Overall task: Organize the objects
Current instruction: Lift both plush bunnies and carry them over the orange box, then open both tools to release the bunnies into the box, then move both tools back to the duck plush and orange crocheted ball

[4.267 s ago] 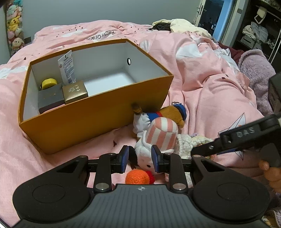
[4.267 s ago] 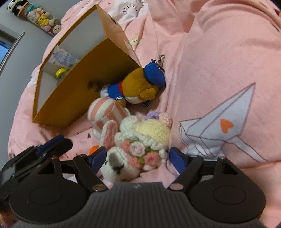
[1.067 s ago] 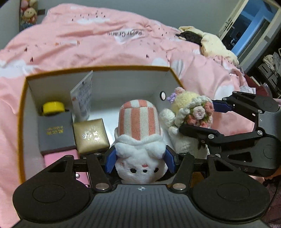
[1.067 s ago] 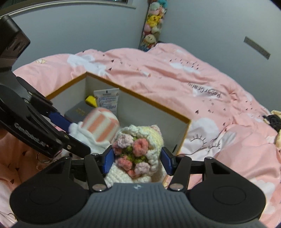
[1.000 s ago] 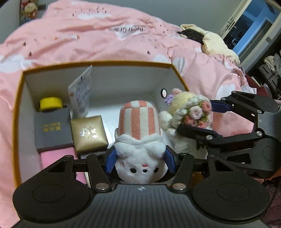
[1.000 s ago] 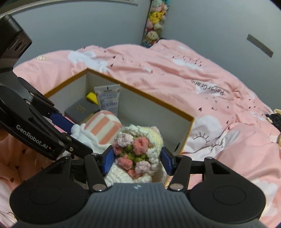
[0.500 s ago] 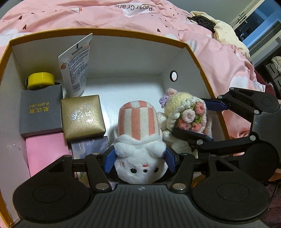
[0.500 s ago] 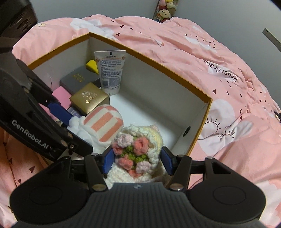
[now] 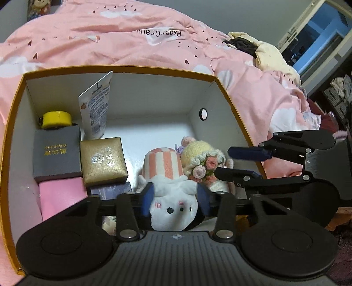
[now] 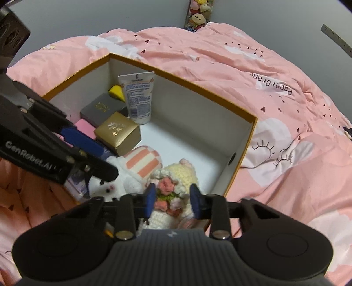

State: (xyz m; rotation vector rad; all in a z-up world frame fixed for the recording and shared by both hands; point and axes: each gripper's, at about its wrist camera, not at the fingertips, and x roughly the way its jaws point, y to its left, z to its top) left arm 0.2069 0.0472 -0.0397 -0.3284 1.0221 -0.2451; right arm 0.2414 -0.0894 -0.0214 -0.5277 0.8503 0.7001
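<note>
Pink quilt printed with clouds; plush toys hang at the grey wall.

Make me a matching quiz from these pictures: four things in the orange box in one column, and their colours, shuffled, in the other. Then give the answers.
Things:
1. lotion tube
2. round tin
3. small box with the silver emblem
4. flat box with gold lettering

Colours:
A. grey
B. gold
C. white
D. yellow

Pairs: 1-C, 2-D, 3-B, 4-A
</note>
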